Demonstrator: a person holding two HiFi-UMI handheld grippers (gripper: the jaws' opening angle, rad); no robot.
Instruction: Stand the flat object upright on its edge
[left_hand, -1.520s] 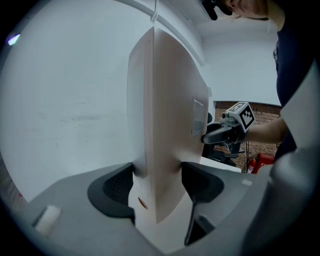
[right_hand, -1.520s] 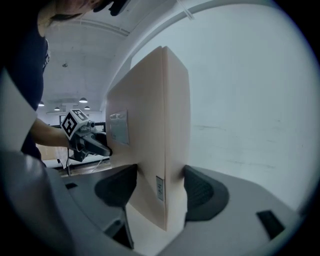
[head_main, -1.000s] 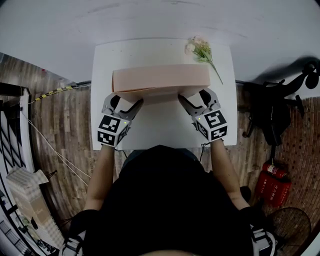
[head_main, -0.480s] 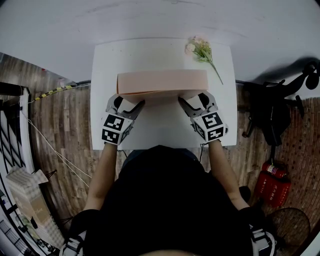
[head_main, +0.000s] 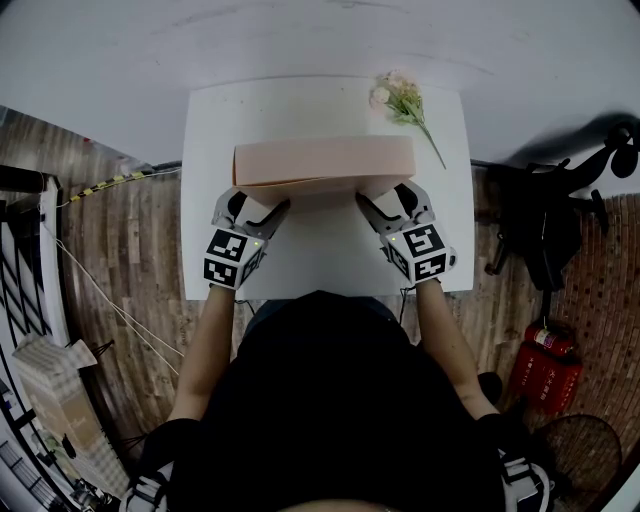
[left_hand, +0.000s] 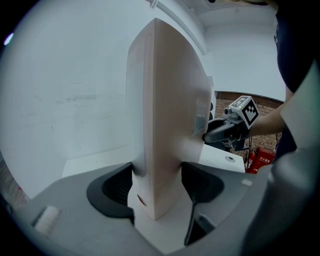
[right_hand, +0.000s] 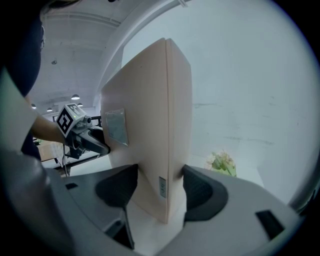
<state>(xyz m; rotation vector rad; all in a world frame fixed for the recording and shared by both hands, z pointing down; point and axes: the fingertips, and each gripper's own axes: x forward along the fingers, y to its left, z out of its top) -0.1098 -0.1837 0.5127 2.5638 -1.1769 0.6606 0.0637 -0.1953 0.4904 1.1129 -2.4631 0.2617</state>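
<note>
A flat pale-pink box (head_main: 322, 160) stands on its long edge across the white table (head_main: 320, 262), its broad face turned to me. My left gripper (head_main: 255, 207) is shut on the box's left end, and in the left gripper view both pads (left_hand: 122, 182) press its sides. At the right end, my right gripper (head_main: 385, 200) is shut on the box (right_hand: 150, 125) in the same way. From the left gripper view, the box (left_hand: 167, 100) fills the middle and the right gripper (left_hand: 220, 132) shows beyond it. The left gripper (right_hand: 90, 142) appears past the box in the right gripper view.
A small bunch of flowers (head_main: 403, 100) lies at the table's far right corner, also seen as flowers (right_hand: 222, 162) past the box. A white wall rises behind the table. A black chair (head_main: 550, 225), a red extinguisher (head_main: 548, 372) and a fan (head_main: 590, 450) stand right; cardboard boxes (head_main: 50, 395) left.
The box's top edge has drawn in slightly, so it stands a little more upright. Both grippers keep their hold and have barely shifted.
</note>
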